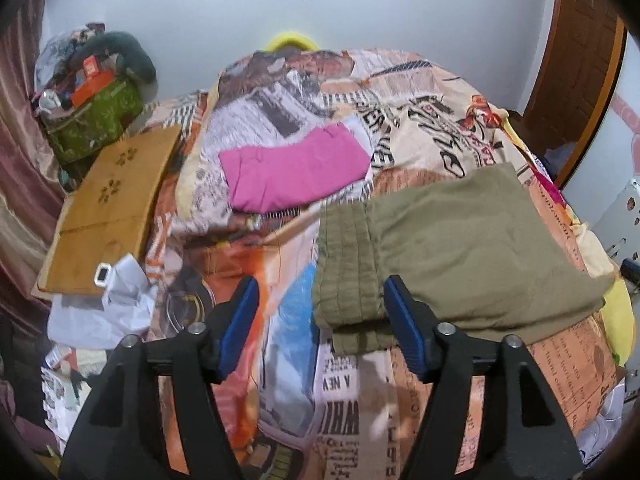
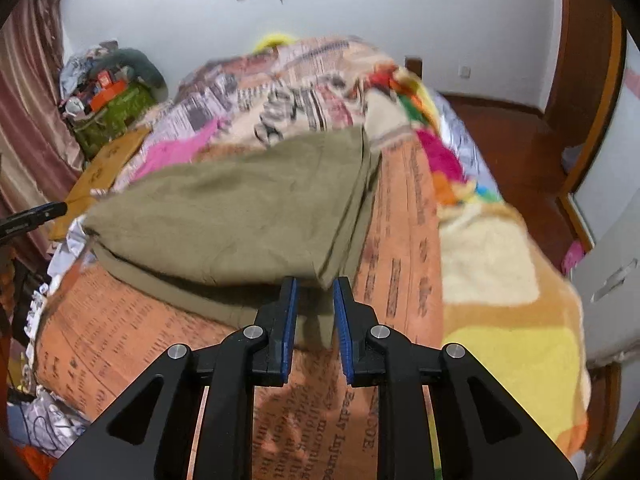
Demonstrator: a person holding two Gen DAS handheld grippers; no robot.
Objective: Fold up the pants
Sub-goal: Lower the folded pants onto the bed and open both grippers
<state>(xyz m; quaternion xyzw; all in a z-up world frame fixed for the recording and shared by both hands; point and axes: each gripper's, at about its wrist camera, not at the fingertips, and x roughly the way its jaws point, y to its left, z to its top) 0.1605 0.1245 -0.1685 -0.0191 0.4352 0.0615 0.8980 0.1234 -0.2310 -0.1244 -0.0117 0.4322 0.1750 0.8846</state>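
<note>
Olive-green pants (image 1: 460, 248) lie folded on the newspaper-print bedspread (image 1: 332, 392), with the ribbed waistband (image 1: 346, 272) at their left end. My left gripper (image 1: 320, 292) is open and empty, its jaws wide apart just in front of the waistband. In the right wrist view the same pants (image 2: 240, 216) lie across the bed. My right gripper (image 2: 315, 286) is open a little at the pants' near right corner and holds nothing. A folded pink garment (image 1: 296, 168) lies farther back on the bed.
A brown cardboard box (image 1: 108, 208) and crumpled white paper (image 1: 116, 300) sit at the bed's left side. A green bag with clutter (image 1: 96, 120) stands by the curtain. A yellow and cream blanket (image 2: 500, 280) covers the bed's right side. A wooden door (image 1: 576, 60) is at right.
</note>
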